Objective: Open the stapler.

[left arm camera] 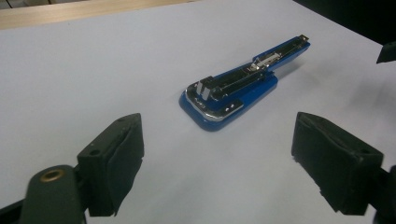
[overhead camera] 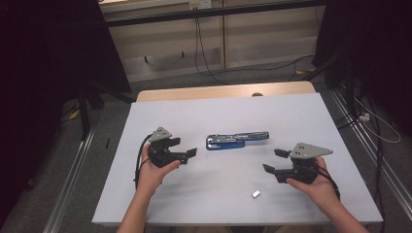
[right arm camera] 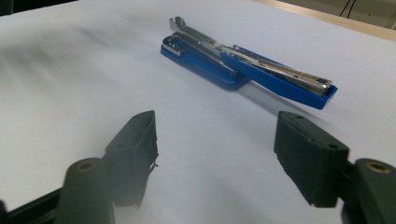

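We hold the left gripper (overhead camera: 186, 147) above the white table (overhead camera: 194, 194), its jaws spread wide with nothing between them. Ahead of those jaws, near but apart from them, lies the blue stapler (left arm camera: 243, 86), swung open so its metal staple track stretches out flat past the base. We hold the right gripper (overhead camera: 275, 160) on the other side, its jaws likewise wide apart and holding nothing. In the right gripper view the stapler (right arm camera: 243, 63) sits ahead of the jaws, a little beyond their tips, lying across our line of sight. Just beside the right gripper, on the side nearer to us, a small silvery block (overhead camera: 256, 193) rests on the table.
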Motion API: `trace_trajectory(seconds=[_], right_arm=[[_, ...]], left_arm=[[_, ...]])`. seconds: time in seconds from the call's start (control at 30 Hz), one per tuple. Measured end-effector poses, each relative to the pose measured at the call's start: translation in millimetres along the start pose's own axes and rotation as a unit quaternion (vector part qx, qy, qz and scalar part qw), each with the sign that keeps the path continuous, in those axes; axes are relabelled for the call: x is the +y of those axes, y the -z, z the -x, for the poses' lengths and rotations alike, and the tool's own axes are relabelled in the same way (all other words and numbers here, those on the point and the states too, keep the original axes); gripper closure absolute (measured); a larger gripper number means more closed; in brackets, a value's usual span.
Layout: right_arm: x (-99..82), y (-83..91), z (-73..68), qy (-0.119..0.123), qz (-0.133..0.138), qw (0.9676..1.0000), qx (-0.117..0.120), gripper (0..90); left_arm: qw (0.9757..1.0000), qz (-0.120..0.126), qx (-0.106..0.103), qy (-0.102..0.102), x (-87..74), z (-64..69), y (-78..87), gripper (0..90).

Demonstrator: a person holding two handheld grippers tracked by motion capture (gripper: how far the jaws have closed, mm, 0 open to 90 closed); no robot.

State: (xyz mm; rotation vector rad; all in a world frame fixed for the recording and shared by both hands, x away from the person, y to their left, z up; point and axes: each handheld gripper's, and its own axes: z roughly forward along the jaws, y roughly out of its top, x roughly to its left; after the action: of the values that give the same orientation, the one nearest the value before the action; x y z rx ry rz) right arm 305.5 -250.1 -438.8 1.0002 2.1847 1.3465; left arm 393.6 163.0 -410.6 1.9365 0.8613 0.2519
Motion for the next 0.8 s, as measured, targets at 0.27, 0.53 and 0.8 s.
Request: trace_trajectory(seconds=[0.27, 0.53, 0.8], right_arm=[[-5.0, 2.2, -3.8, 0.005, -0.007, 0.9998, 0.020, 21.3], [-8.3, -1.2, -6.5, 0.018, -0.019, 0.9989, 0.038, 16.7], [-8.7, -4.9, -10.5, 0.035, -0.031, 0.9967, 0.067, 9.8]], left_arm=[[0.9997, 0.000, -0.003, -0.023, -10.6, 5.6, 10.5, 13.7], [0.9996, 0.003, -0.003, -0.029, -18.3, 6.0, 16.1, 11.6], [0.9995, 0.001, -0.001, -0.031, -18.7, 5.0, 15.4, 11.6]])
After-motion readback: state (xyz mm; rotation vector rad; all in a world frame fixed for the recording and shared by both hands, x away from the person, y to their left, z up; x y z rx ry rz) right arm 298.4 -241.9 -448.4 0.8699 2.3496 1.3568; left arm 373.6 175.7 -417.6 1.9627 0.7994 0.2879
